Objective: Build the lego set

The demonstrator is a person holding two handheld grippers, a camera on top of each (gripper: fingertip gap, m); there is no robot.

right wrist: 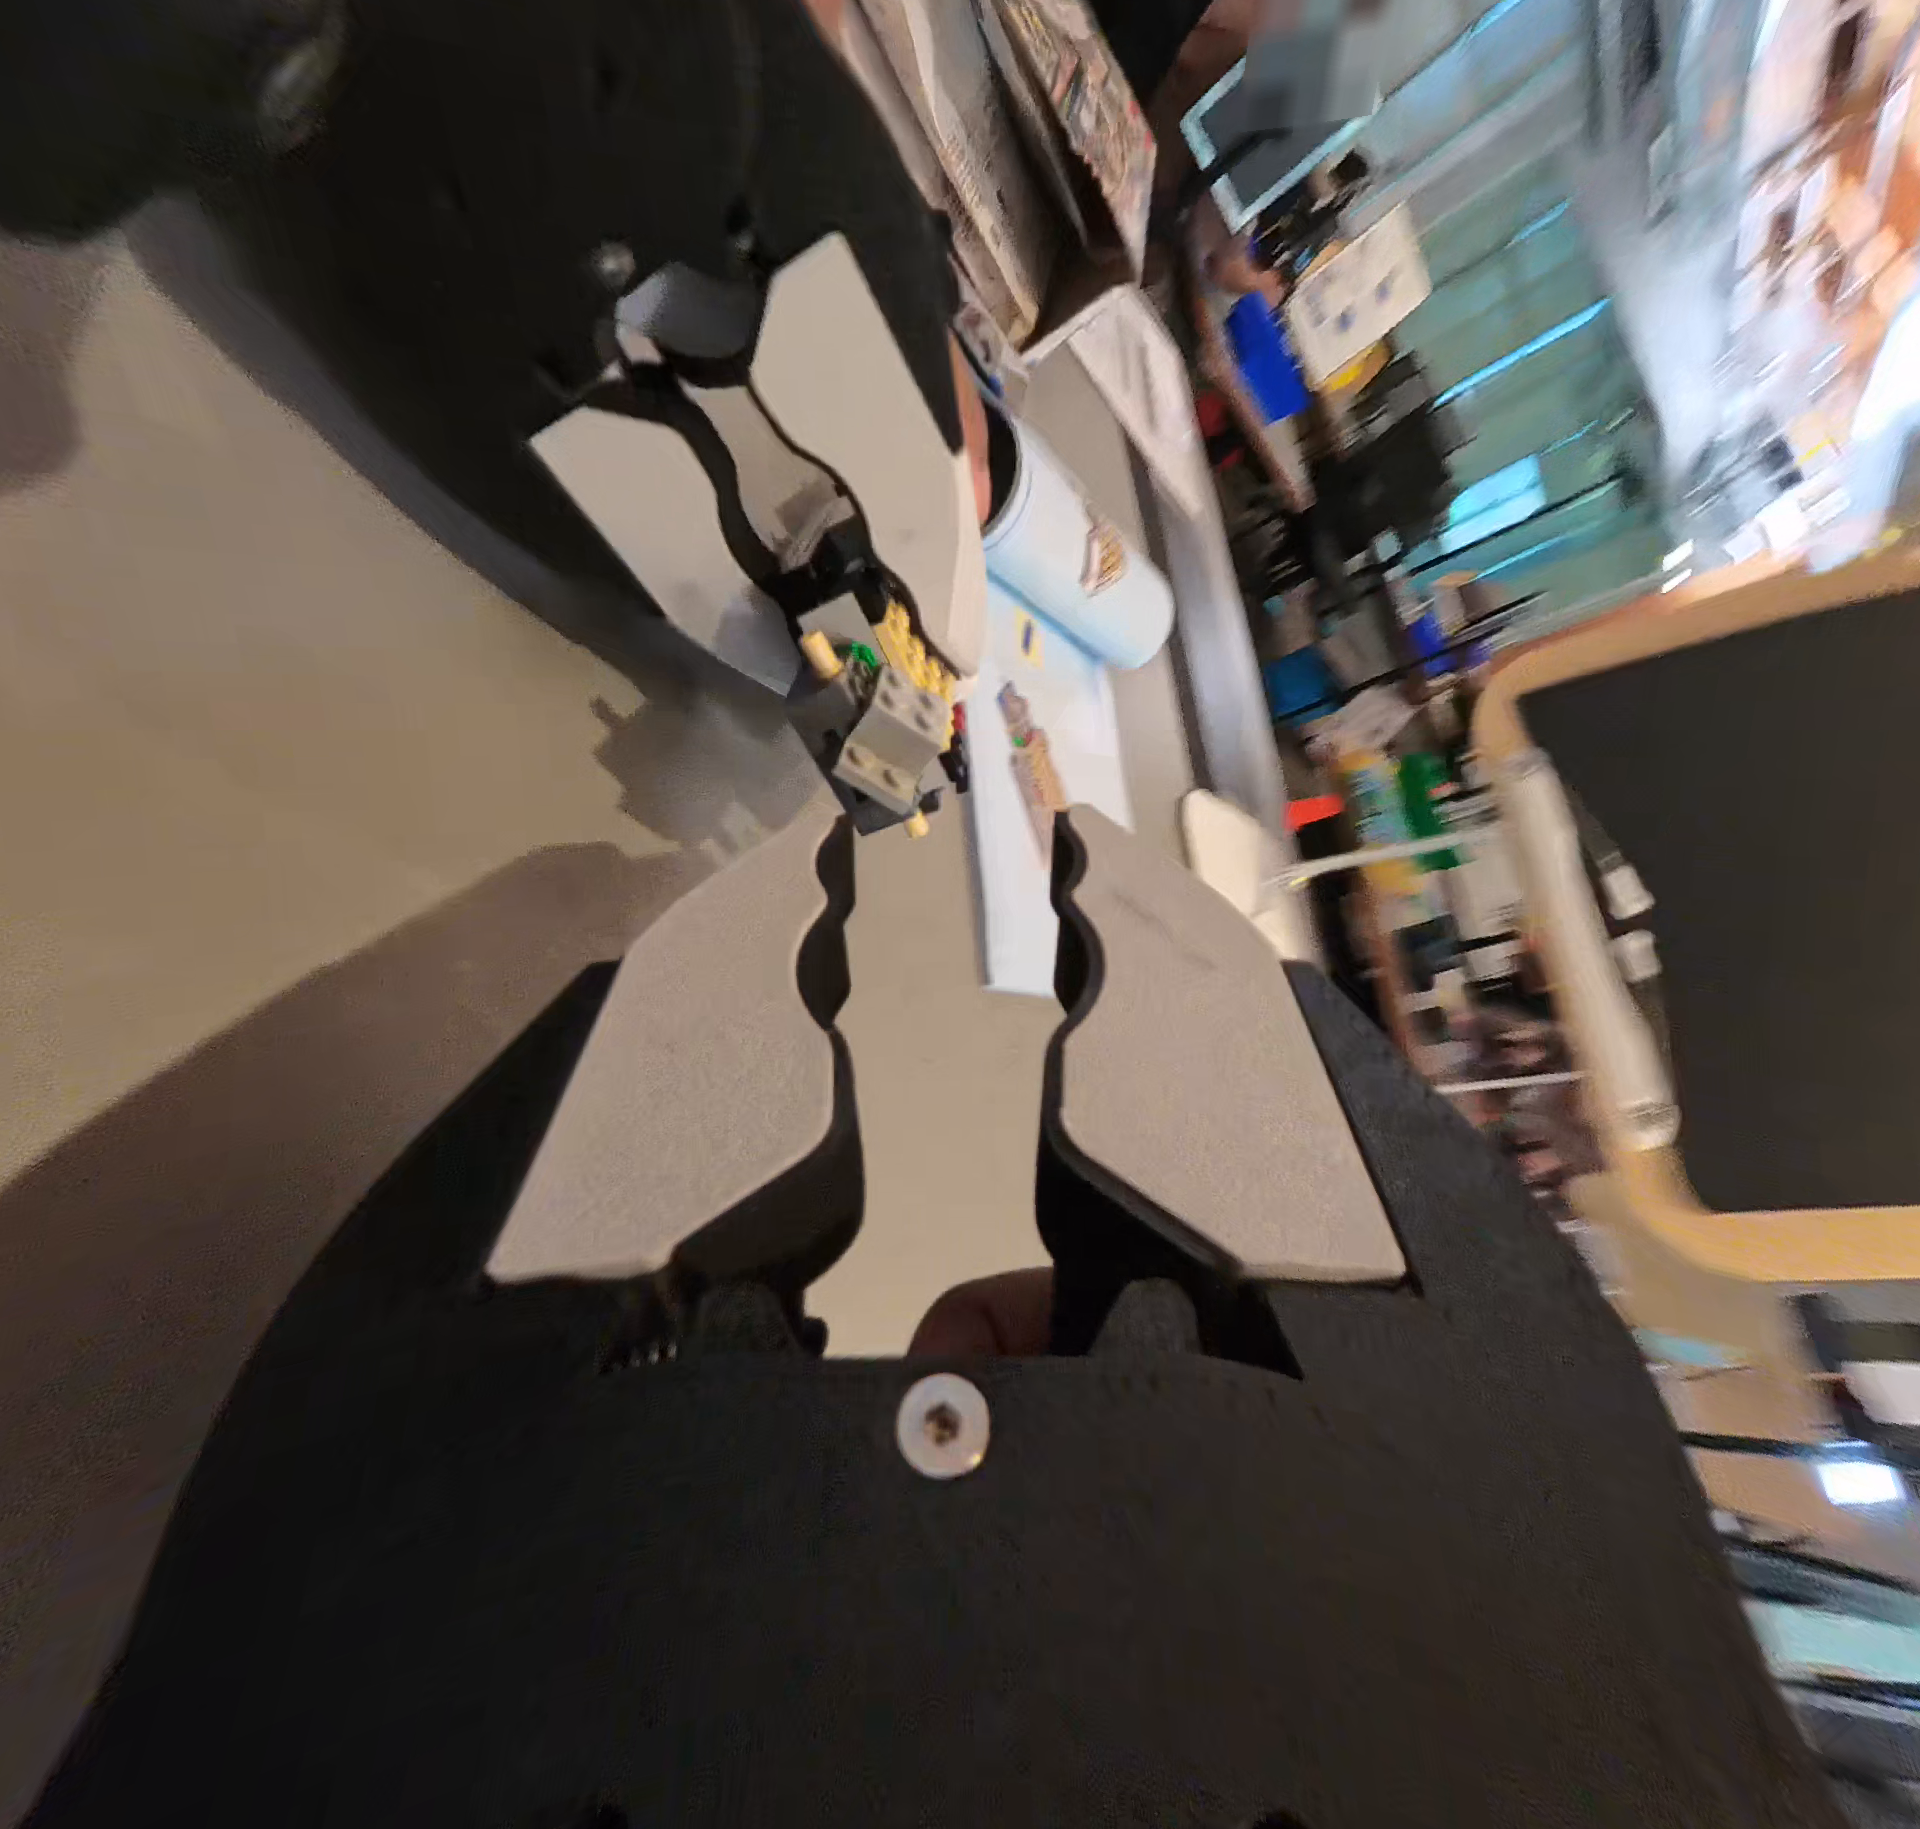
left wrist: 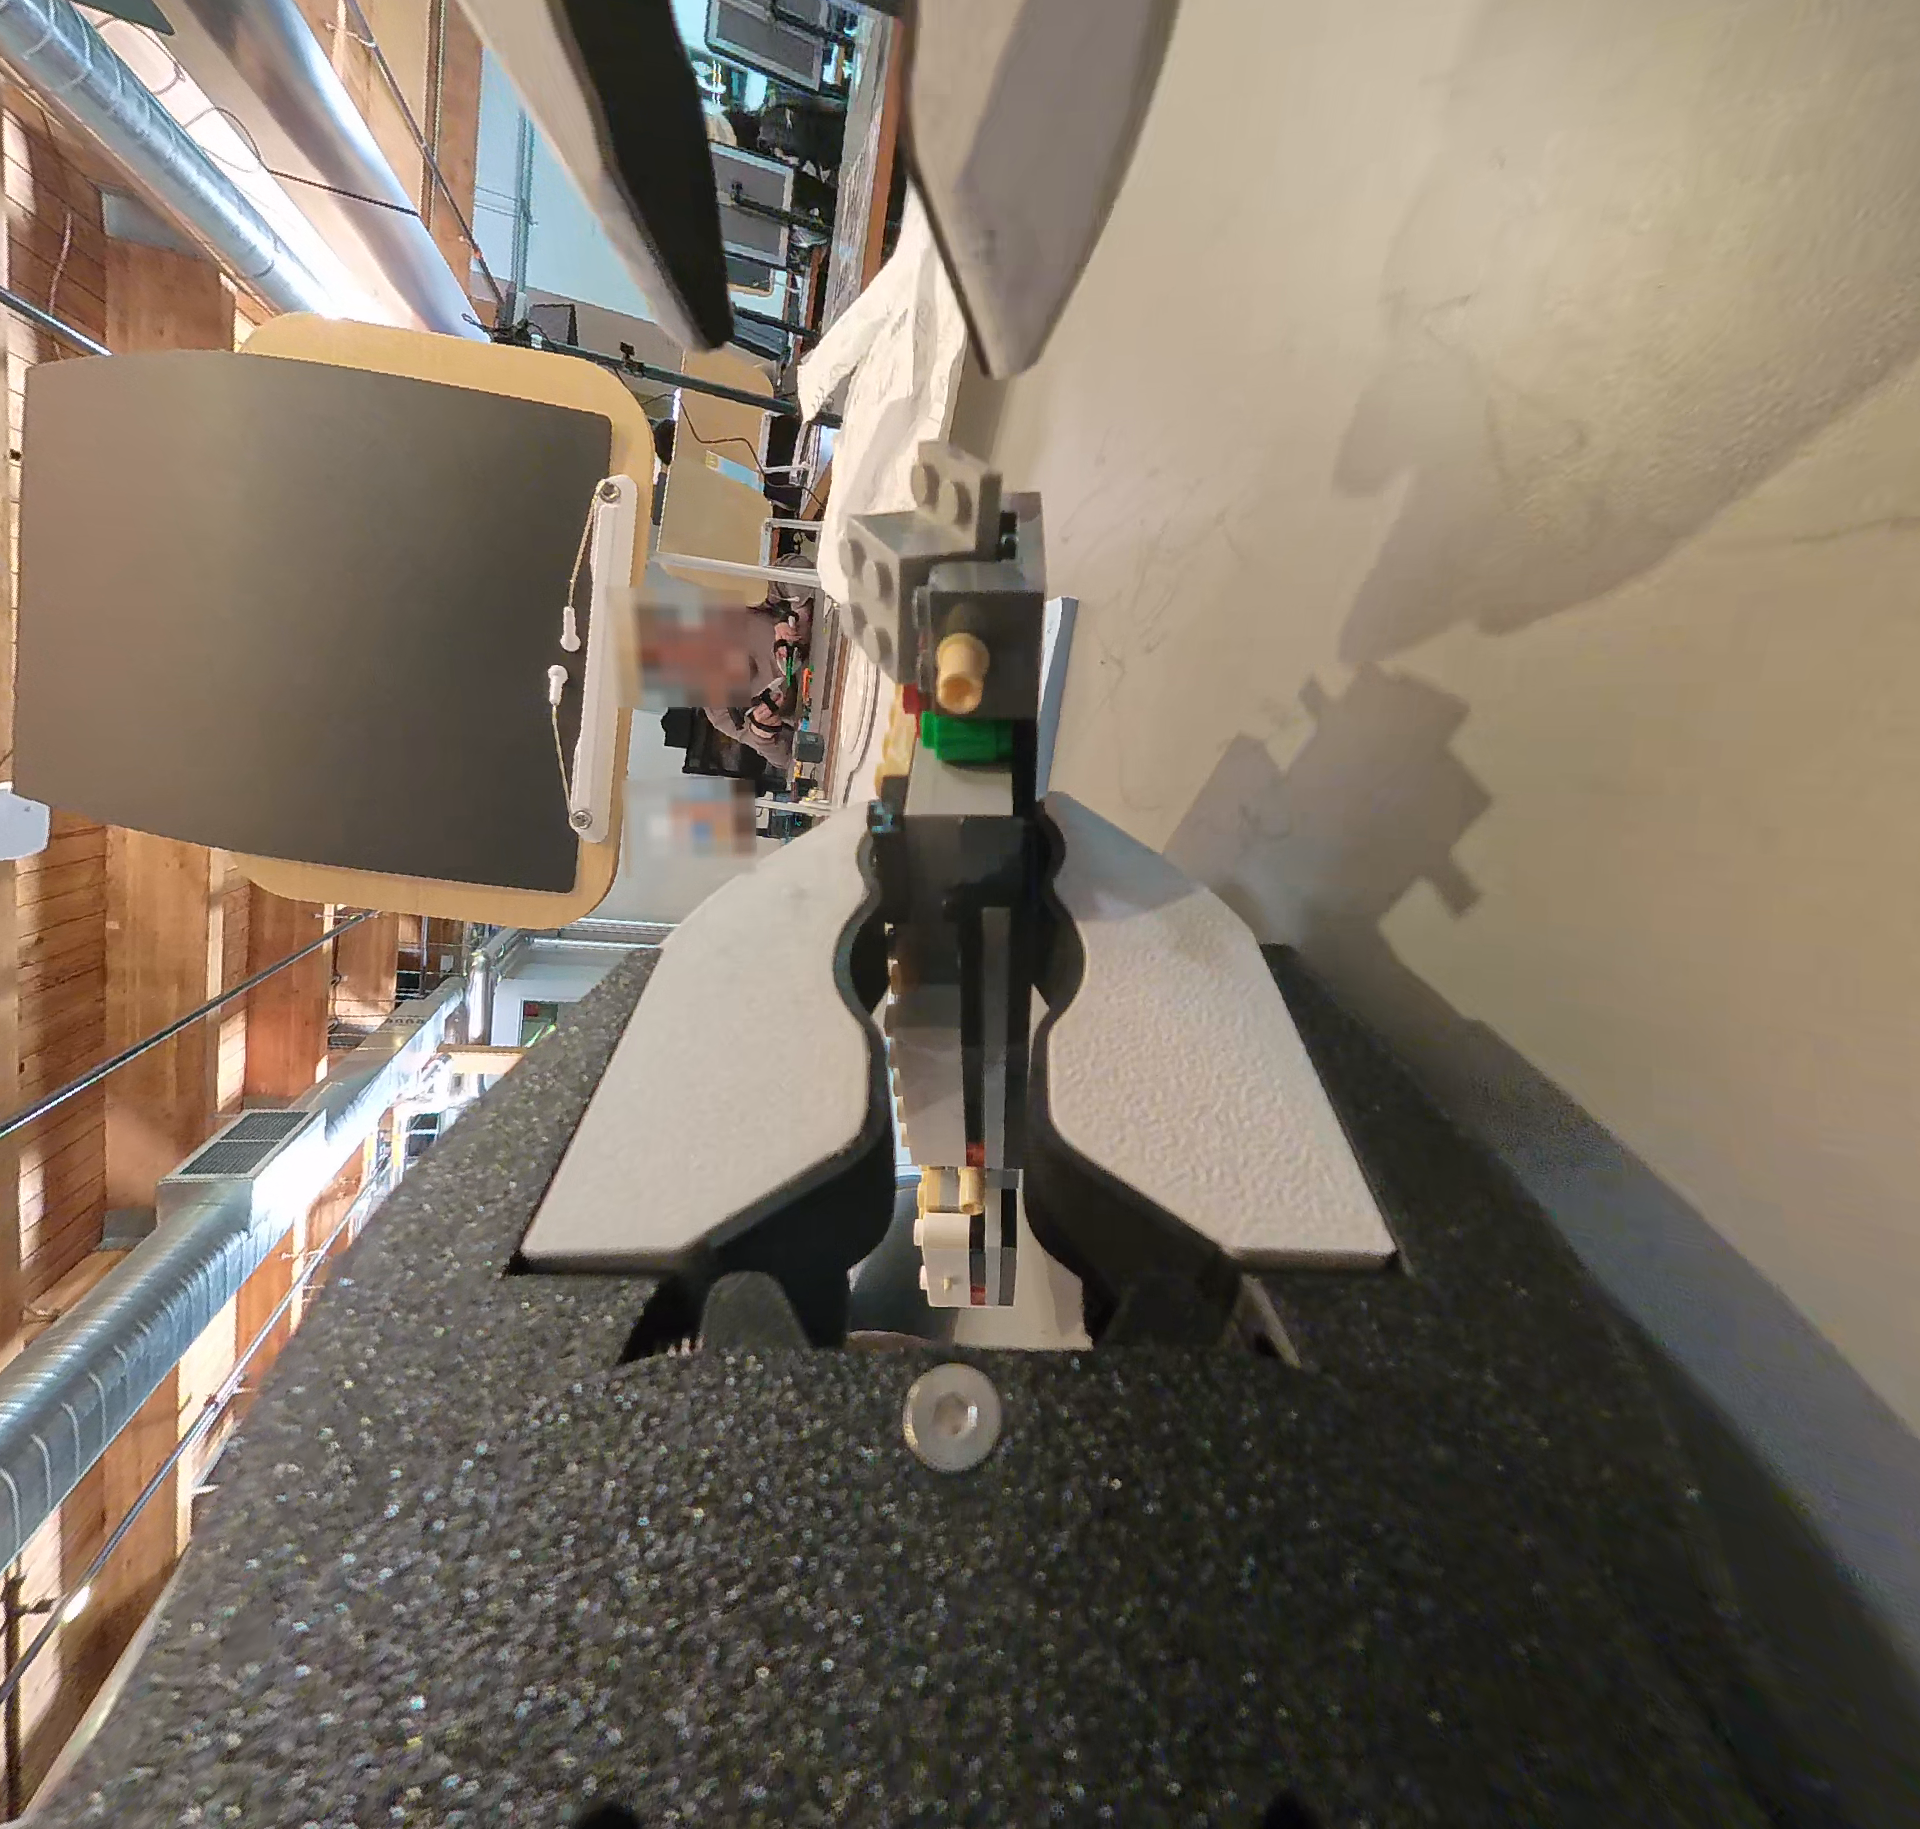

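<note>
- Brick model [left wrist: 961, 657]: a grey and black build of toy bricks with a tan peg, a green piece and yellow studs, held off the pale bench [left wrist: 1455, 429] and clenched between the fingers of the left tool [left wrist: 961, 834], whose pads press its dark rear section.
- Only the back part of the model sits between those pads; the studded grey front juts out unsupported, so a knock there could lever it sideways or snap a section off.
- The right tool [right wrist: 951, 834] is released and holds nothing, its jaws apart just beside the model's nose [right wrist: 883, 751]. The right wrist view is blurred, so exact clearance is hard to judge; a fingertip catching the small tan peg [right wrist: 916, 825] could pop it loose.
- Loose pieces would drop onto the bench near the pale blue booklet [right wrist: 1049, 792] and could roll out of sight.
- A tight squeeze across stacked plates could split them along a seam.
</note>
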